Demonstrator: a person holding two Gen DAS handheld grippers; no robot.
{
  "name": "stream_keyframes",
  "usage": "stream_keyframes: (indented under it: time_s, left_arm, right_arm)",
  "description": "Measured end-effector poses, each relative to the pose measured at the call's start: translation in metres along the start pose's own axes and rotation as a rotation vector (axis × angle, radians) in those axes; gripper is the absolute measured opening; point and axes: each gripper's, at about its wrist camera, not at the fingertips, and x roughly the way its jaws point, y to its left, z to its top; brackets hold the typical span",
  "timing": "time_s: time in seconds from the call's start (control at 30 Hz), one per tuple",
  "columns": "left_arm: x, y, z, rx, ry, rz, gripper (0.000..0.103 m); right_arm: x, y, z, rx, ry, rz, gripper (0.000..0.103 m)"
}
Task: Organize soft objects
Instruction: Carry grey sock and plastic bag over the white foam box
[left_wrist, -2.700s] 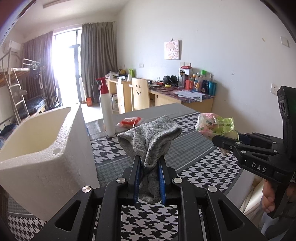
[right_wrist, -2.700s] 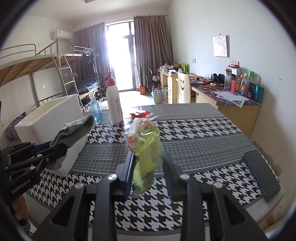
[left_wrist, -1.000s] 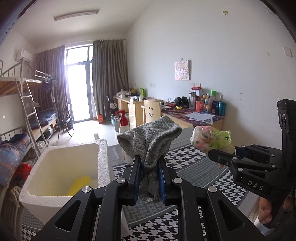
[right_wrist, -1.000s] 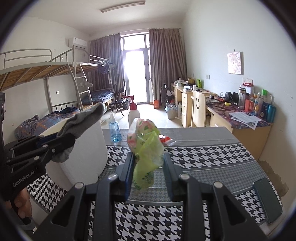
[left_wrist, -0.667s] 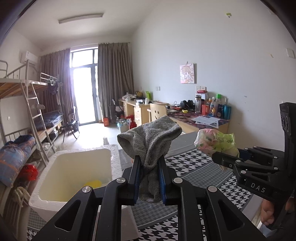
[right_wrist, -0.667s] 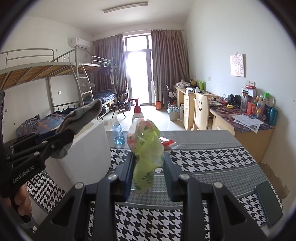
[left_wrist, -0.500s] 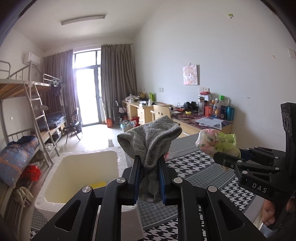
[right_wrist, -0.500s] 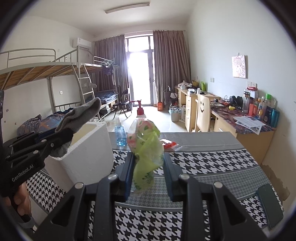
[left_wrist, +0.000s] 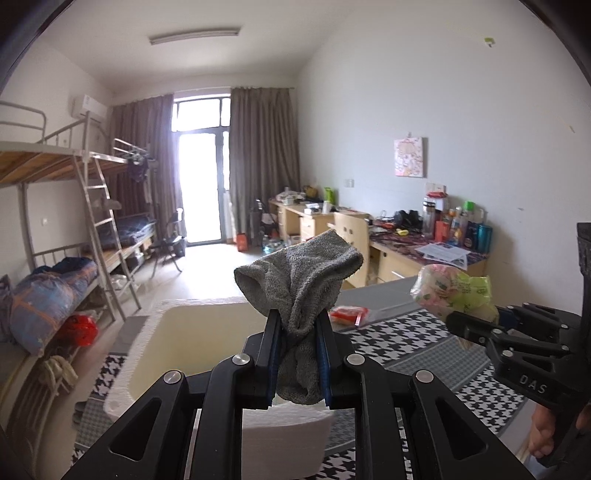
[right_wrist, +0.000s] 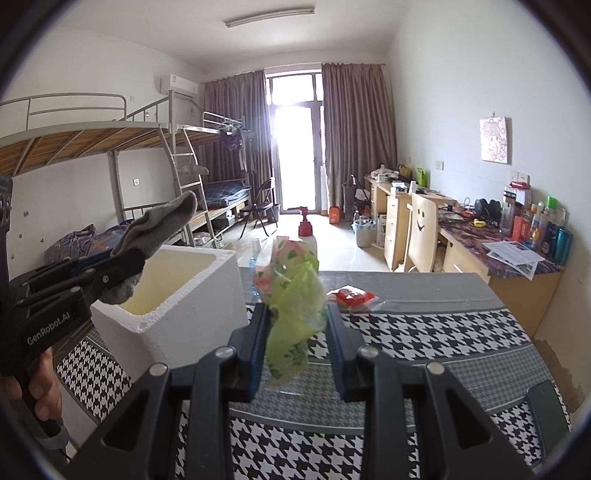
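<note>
Up over the open top of the white foam box (left_wrist: 192, 332), the left tongs (left_wrist: 297, 343) are clamped on a grey sock (left_wrist: 299, 280), whose cuff end flops upward and whose toe end hangs down between the blue-lined fingers (left_wrist: 272, 347). Seen from the right wrist, the same left tongs (right_wrist: 122, 267) hold the sock (right_wrist: 162, 221) just above the near rim of the box (right_wrist: 177, 295), with the person's left hand (right_wrist: 40, 391) around the handle below. The right tongs (right_wrist: 295, 332) are closed on a crumpled bundle of green and pink plastic (right_wrist: 291, 295), pinched low so that most of it bulges above the fingers (right_wrist: 255, 343). From the left wrist, the right tongs (left_wrist: 469, 321) and the bundle (left_wrist: 454, 291) sit off to the right of the box, held above the desk (left_wrist: 424, 347) with its black-and-white houndstooth cloth. A small red packet (right_wrist: 351, 297) lies on the grey far part of the desk, beyond the bundle. A white spray bottle with a red top (right_wrist: 306, 229) stands behind the box, partly hidden by the bundle. A dark flat object (right_wrist: 546, 410) lies at the right near corner of the desk; what it is cannot be told.
</note>
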Motion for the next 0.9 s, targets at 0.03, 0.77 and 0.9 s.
stream_keyframes:
  time_s: [0.03, 0.77, 0.9]
  left_arm:
    - [0.0, 0.002, 0.0, -0.002, 0.001, 0.004, 0.019]
    - [0.007, 0.02, 0.001, -0.012, 0.006, 0.106, 0.019]
    - [0.008, 0.022, 0.001, -0.021, 0.006, 0.113, 0.019]
  right_arm:
    - [0.0, 0.001, 0.0, -0.002, -0.001, 0.002, 0.035]
    - [0.016, 0.024, 0.012, -0.042, 0.005, 0.065, 0.035]
    - [0.018, 0.027, 0.014, -0.048, 0.004, 0.077, 0.035]
